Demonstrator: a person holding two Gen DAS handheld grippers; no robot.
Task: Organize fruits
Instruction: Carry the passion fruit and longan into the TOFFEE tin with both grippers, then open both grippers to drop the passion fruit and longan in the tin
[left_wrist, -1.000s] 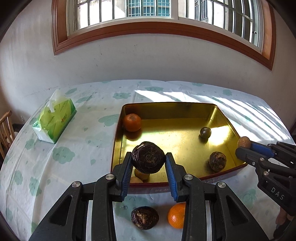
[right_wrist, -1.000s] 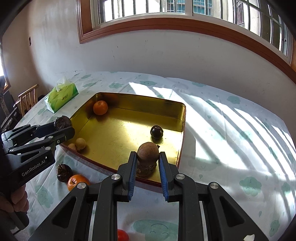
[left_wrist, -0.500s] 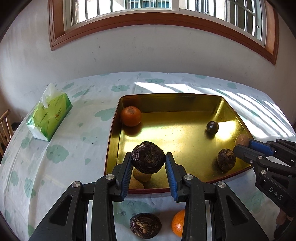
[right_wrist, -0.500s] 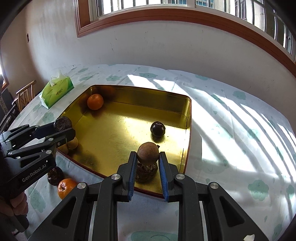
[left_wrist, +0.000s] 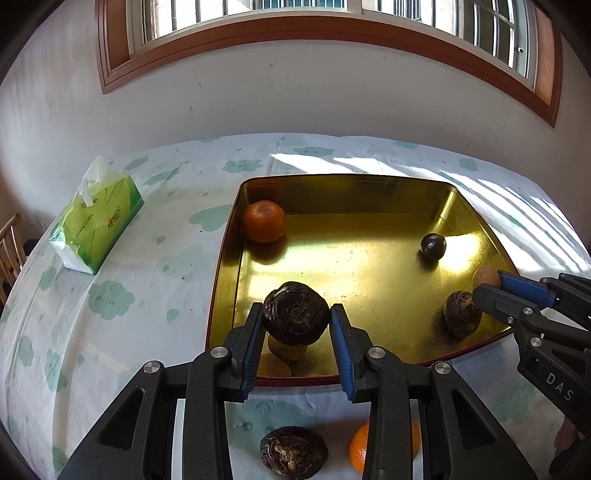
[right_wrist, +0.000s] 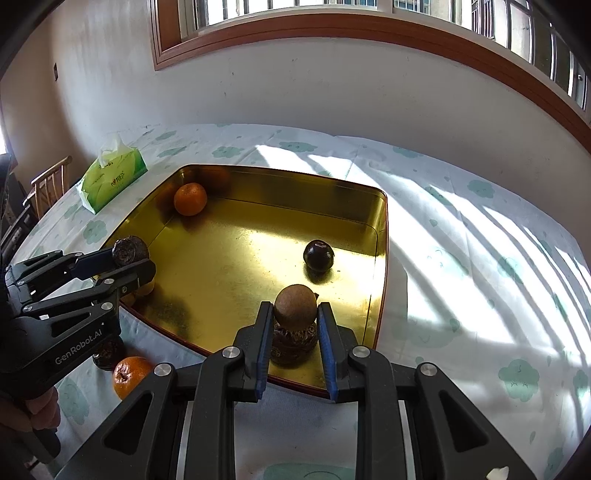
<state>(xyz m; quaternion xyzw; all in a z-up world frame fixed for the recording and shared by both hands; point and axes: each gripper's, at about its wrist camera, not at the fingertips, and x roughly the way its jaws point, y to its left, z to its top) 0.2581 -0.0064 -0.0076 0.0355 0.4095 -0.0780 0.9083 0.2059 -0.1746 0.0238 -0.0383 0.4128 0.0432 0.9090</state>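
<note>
Both 2 fisheye views ride low and close behind their own fingers, looking down across the gold tray (left_wrist: 369, 192) toward the window wall at 12 o'clock. The left wrist view sits at the tray's near-left corner, the right wrist view at its near-right. Each shows the tissue box (right_wrist: 112, 177) at 10 o'clock.

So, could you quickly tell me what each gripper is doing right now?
Left gripper: shut on a dark wrinkled fruit.
Right gripper: shut on a brown round fruit.
</note>
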